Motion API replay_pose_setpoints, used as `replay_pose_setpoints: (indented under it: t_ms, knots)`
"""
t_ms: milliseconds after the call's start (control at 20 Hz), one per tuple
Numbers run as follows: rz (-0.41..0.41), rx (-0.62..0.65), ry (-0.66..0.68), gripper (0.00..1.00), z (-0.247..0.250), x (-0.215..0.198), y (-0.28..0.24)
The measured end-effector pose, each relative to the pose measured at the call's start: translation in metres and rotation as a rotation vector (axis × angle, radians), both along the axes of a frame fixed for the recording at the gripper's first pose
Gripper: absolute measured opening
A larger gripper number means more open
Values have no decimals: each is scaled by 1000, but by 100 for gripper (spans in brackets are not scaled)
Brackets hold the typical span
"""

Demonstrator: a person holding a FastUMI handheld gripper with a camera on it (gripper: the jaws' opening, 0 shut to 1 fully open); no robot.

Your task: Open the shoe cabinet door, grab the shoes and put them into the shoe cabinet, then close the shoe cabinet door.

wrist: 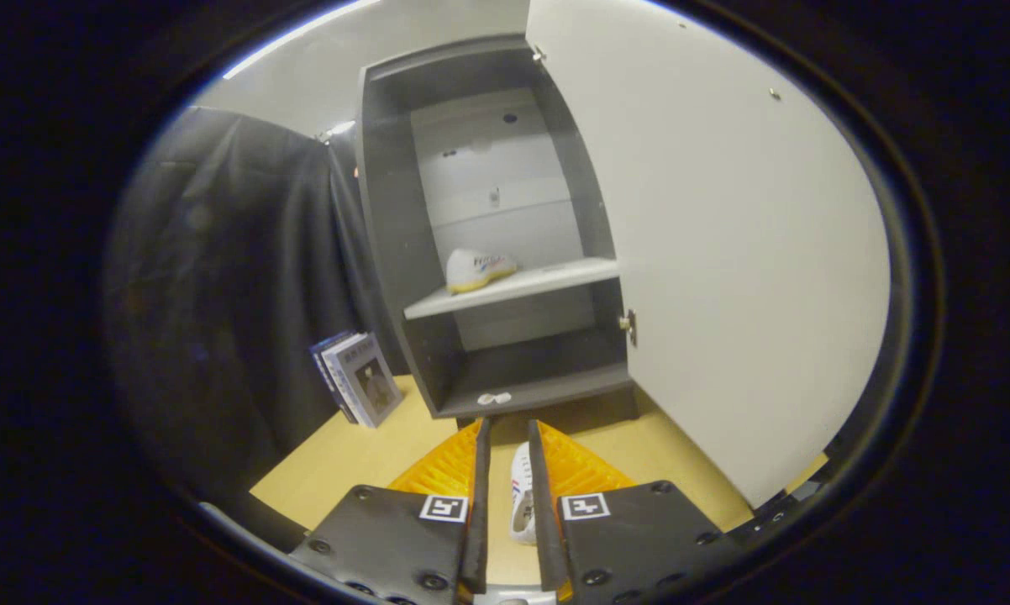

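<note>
The shoe cabinet (pixel 488 218) stands with its one door (pixel 723 252) swung wide to the right. Two shoes are about: one white shoe (pixel 478 269) sits on the middle shelf (pixel 547 281), and a second shoe (pixel 522 491) is pinched between the fingers of the gripper (pixel 509 441), which press on it from both sides just short of the cabinet's foot. A few books (pixel 358 378) lean against the cloth wall left of the cabinet, on the wooden table (pixel 345 462).

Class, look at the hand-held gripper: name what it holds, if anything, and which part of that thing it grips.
A white shoe, pinched between both fingers of the hand-held gripper. Which part of the shoe they grip cannot be told.
</note>
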State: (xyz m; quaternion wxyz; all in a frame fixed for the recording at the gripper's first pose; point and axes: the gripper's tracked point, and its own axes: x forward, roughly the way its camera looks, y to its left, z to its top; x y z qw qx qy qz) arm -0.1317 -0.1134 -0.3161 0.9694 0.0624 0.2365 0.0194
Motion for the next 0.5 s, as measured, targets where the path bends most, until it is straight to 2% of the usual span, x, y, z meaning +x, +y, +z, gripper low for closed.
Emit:
replay_pose_setpoints:
  t_ms: [300,500]
  knots:
    - [-18,26,181,26,-133,1,14]
    - [-60,1,235,26,-182,6,6]
